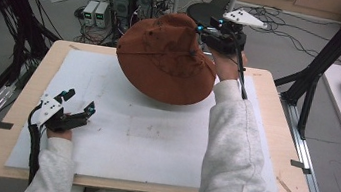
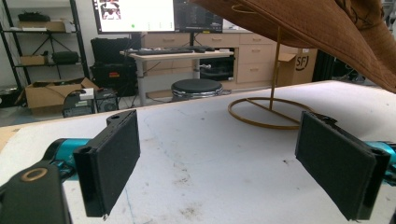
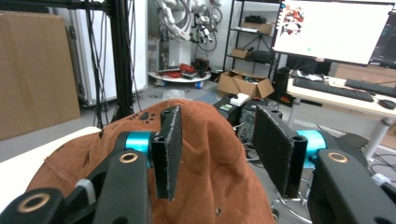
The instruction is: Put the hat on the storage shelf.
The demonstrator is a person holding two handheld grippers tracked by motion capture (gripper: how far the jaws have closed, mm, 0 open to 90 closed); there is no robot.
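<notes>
A rust-brown hat [image 1: 166,57] sits tilted above the far middle of the white mat [image 1: 142,137] that covers the wooden table [image 1: 276,121]. In the left gripper view its brim [image 2: 327,32] hangs overhead at the upper right, above a thin brass-coloured stand [image 2: 271,109] whose ring base lies flat on the mat and whose upright rod rises under the hat.

The right gripper [image 1: 207,31] is held up at the hat's far right side, against the crown. In the right gripper view its two black jaws stand apart with the bunched crown [image 3: 210,154] between them; the left pad [image 3: 170,149] lies against the fabric, the right pad [image 3: 275,149] looks just clear of it. The jaws are parted and not clamped on the cloth. A grey three-cornered plate [image 1: 245,18] tops this gripper, and its cable [image 1: 241,70] runs back along the grey sleeve [image 1: 234,150].

The left gripper [image 1: 78,103] rests low on the mat near the table's left front, well apart from the hat. Its jaws are spread wide with bare mat between them, and the stand lies ahead of them and a little toward its right jaw.

Beyond the table, ahead of both grippers, are a round black stool [image 2: 195,87], a desk with a keyboard [image 2: 177,52], and a lit monitor [image 3: 336,30].
</notes>
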